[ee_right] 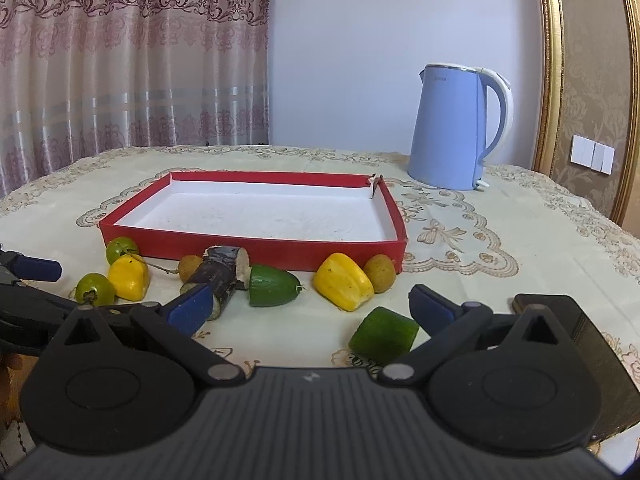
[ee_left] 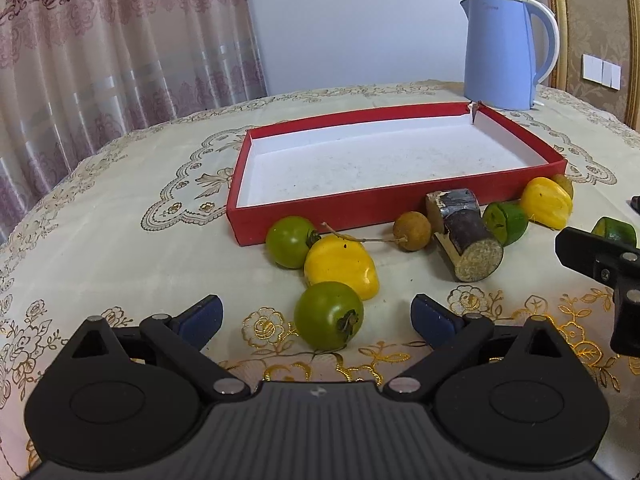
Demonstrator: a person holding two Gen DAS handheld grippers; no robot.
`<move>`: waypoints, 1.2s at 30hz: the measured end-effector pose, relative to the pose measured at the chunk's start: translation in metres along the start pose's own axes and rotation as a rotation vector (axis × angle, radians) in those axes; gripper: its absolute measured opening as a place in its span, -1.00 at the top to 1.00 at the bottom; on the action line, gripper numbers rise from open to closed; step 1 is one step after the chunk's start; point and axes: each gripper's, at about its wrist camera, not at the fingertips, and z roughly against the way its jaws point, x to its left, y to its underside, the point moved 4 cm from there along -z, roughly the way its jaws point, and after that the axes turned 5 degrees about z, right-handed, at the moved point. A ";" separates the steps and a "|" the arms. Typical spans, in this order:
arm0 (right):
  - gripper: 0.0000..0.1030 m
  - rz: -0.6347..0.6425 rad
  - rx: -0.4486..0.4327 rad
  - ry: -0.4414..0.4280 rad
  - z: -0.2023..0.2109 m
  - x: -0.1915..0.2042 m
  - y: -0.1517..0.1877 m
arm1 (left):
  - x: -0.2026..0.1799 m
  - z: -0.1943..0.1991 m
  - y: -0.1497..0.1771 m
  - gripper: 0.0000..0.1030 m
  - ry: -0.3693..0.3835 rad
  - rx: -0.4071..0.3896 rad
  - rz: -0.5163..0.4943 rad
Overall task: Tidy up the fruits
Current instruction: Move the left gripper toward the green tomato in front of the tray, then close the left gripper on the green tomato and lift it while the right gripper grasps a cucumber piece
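Observation:
A shallow red tray (ee_left: 312, 206) (ee_right: 256, 250) with a white, empty floor lies on the table. Fruits lie along its near side. In the left wrist view: two green tomatoes (ee_left: 329, 315) (ee_left: 290, 241), a yellow fruit (ee_left: 340, 266), a brown longan (ee_left: 412, 231), a dark sugarcane piece (ee_left: 466, 236), a green half fruit (ee_left: 505, 222), a second yellow fruit (ee_left: 546, 202). My left gripper (ee_left: 317, 318) is open, with the near tomato between its fingers. My right gripper (ee_right: 308, 306) is open, with a green fruit piece (ee_right: 383, 335) just inside its right finger.
A blue electric kettle (ee_left: 500, 52) (ee_right: 452, 128) stands behind the tray's far right corner. A dark flat object (ee_right: 588, 332) lies at the right of the right gripper. Curtains hang behind the table. The embroidered tablecloth (ee_left: 120, 220) covers the table.

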 end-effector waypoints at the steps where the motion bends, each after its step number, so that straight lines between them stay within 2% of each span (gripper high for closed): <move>1: -1.00 -0.001 0.000 0.000 0.000 0.000 0.000 | 0.000 0.000 0.000 -0.96 0.000 0.001 0.002; 15: -1.00 0.000 0.020 0.006 -0.005 0.000 0.004 | 0.001 0.001 0.001 -0.92 0.007 -0.009 0.006; 18: -1.00 -0.009 0.016 -0.003 -0.005 -0.001 0.004 | 0.003 0.003 0.001 -0.78 0.011 -0.016 0.013; 21: -1.00 -0.006 0.015 -0.001 -0.004 -0.001 0.003 | 0.004 0.004 0.002 -0.49 0.028 -0.013 0.013; 23: -1.00 -0.004 0.017 0.001 -0.004 0.000 0.004 | 0.005 0.004 0.003 -0.17 0.061 -0.003 0.027; 24: -1.00 -0.003 0.019 0.003 -0.005 0.000 0.004 | 0.005 0.005 0.003 -0.08 0.083 0.003 0.034; 26: -1.00 -0.003 0.023 0.009 -0.005 0.001 0.004 | 0.005 0.006 0.004 0.28 0.113 0.005 0.044; 27: -1.00 -0.003 0.023 0.009 -0.005 0.001 0.004 | 0.005 0.008 0.004 0.34 0.100 -0.006 0.039; 36: -1.00 -0.013 0.021 0.001 -0.008 -0.003 0.006 | 0.013 0.018 0.001 0.35 0.130 -0.045 0.076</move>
